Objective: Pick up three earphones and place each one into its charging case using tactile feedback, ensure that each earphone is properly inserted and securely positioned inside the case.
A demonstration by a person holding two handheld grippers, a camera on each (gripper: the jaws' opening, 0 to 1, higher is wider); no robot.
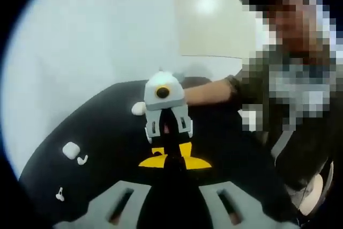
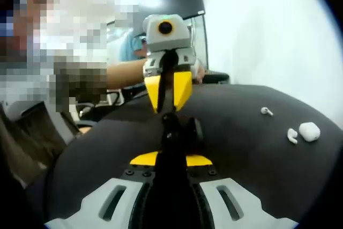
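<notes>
Item: black round tabletop with earphone set, task barely begun by the look of it. Left gripper view recorded a small white charging case lying on the tabletop near its edge, one white earphone just beside it and apparently outside it, and a second earphone lying apart from both, nearer the rim. Right gripper view recorded the same group from the opposite side: case, the near earphone just beside it, the far earphone set apart. A third earphone could not be located; whether one already sat in the case, or whether the case lid was up, was too small to tell. A further white object showed beside the opposing gripper in the left gripper view; its nature was not determinable. Left gripper, seen head-on from the right gripper view, had its yellow-tipped jaws drawn together, nothing visibly between them. Right gripper, seen from the left gripper view, likewise had its jaws together on nothing visible. Both grippers faced each other over mid-tabletop, well apart from the earphones. Judgement: at least two earphones remained to be picked up and seated; no insertion confirmed.
</notes>
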